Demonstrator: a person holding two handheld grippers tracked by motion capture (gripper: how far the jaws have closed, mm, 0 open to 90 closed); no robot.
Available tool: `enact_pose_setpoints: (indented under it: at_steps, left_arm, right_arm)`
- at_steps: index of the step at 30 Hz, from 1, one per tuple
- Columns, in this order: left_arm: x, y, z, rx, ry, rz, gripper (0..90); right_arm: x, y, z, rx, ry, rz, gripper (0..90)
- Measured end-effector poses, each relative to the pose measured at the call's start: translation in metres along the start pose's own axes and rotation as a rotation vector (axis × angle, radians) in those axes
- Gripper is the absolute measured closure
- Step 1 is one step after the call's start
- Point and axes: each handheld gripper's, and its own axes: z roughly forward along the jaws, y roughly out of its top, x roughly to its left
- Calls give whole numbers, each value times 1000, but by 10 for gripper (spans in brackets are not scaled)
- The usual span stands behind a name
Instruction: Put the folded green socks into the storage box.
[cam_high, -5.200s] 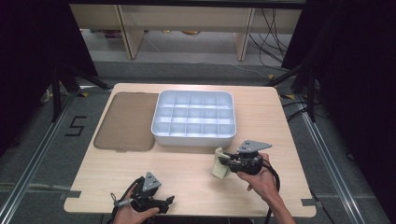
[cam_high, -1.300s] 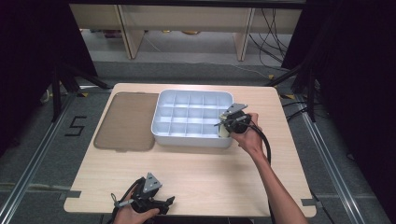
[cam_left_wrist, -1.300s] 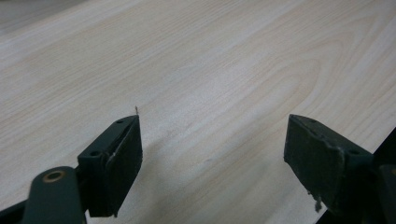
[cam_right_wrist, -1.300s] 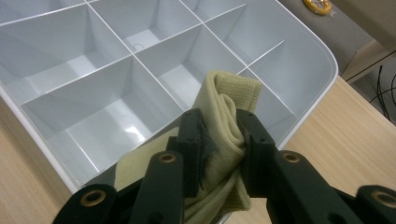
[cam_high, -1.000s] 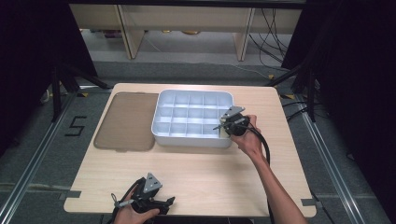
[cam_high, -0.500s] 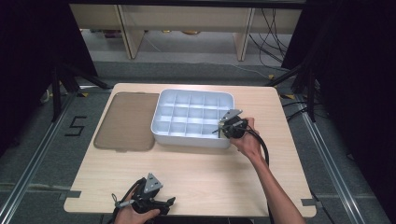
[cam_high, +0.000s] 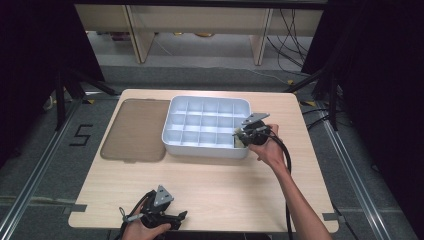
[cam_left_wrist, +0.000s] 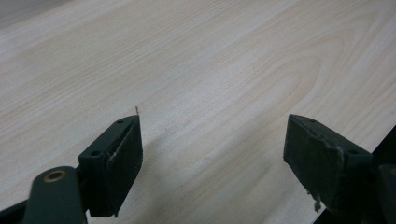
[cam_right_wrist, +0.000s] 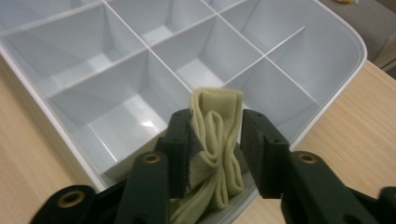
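Note:
A folded pale yellow cloth (cam_right_wrist: 217, 140) stands upright between the jaws of my right gripper (cam_right_wrist: 215, 115), its lower end hanging into the near right corner compartment of the white divided tray (cam_right_wrist: 345, 42). The jaws have just been opening. The left pad still touches the cloth and a thin gap shows at the right pad. In the high view the right gripper (cam_high: 239, 139) hovers over that corner of the tray (cam_high: 200, 150). My left gripper (cam_high: 177, 216) rests at the table's near edge, and in its own view the left gripper (cam_left_wrist: 212, 140) is wide open over bare wood.
A flat brown lid (cam_high: 134, 129) lies left of the tray. The other tray compartments hold nothing. The wooden table (cam_high: 215, 185) has bare room in front of the tray. Dark curtains and metal rails flank the table.
The right gripper has come slightly toward the near right corner of the tray and lowered the cloth into it. Its jaws stand a little wider. The left hand has stayed still.

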Motion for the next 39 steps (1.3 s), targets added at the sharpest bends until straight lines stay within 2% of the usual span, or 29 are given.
enact_pose_setpoints:
  at_steps: [1,2,3,6,7,8,9,10,11,12,13,15,16,17,21,25,26,27,28,31,37,39]
  left_arm:
    - [-1,0,0,-1,0,-8,193]
    - [0,0,-1,0,1,4,193]
    - [0,0,-1,0,2,4,193]
    - [0,0,-1,0,4,4,193]
    - [-1,0,0,-19,6,-17,193]
    - [0,0,-1,-4,0,0,193]
    - [0,0,0,-7,6,-2,193]
    - [-2,0,1,-23,3,-22,193]
    - [0,0,-1,-2,2,2,193]
    - [0,0,-1,-4,1,0,193]
    - [-1,0,0,-22,9,-22,193]
    - [-1,0,0,-24,10,-23,193]
    - [0,0,-2,0,1,5,193]
    - [0,0,-2,-1,0,5,193]
    - [-1,0,-1,-3,-7,-13,193]
    - [0,0,-2,-1,1,9,193]
    - [-1,0,-1,-3,-4,-11,193]
    - [-1,0,-2,-3,-3,-9,193]
    - [0,1,-2,-1,2,10,193]
    - [0,1,-2,-1,1,8,193]
    - [0,1,-2,-1,4,10,193]
    - [0,1,-2,-4,5,6,194]
  right_arm:
    - [-1,1,-2,-12,8,13,692]
    - [-2,2,-5,-24,17,27,736]
    - [-3,3,-6,-30,20,17,758]
    - [-4,4,-7,-13,22,17,803]
    - [-5,4,-6,-12,18,23,812]
    - [-5,5,-4,4,18,26,822]
    - [-6,5,-1,16,20,31,828]
    - [-6,5,1,29,20,26,831]
    - [-6,5,4,35,15,28,834]
    - [-5,4,5,53,13,30,835]
    - [-5,4,9,67,8,31,836]
    - [-4,4,13,106,8,34,841]
    - [-5,4,16,110,13,43,844]
    - [-4,4,17,123,14,56,845]
    - [-3,6,21,160,17,58,849]
    - [-1,6,27,203,31,56,851]
    - [-1,5,28,212,32,54,850]
    - [0,5,29,220,37,55,851]
    - [0,5,30,219,38,52,850]
    - [0,5,28,217,45,60,849]
    - [-4,6,17,146,50,74,841]
    - [-6,6,11,127,59,92,839]
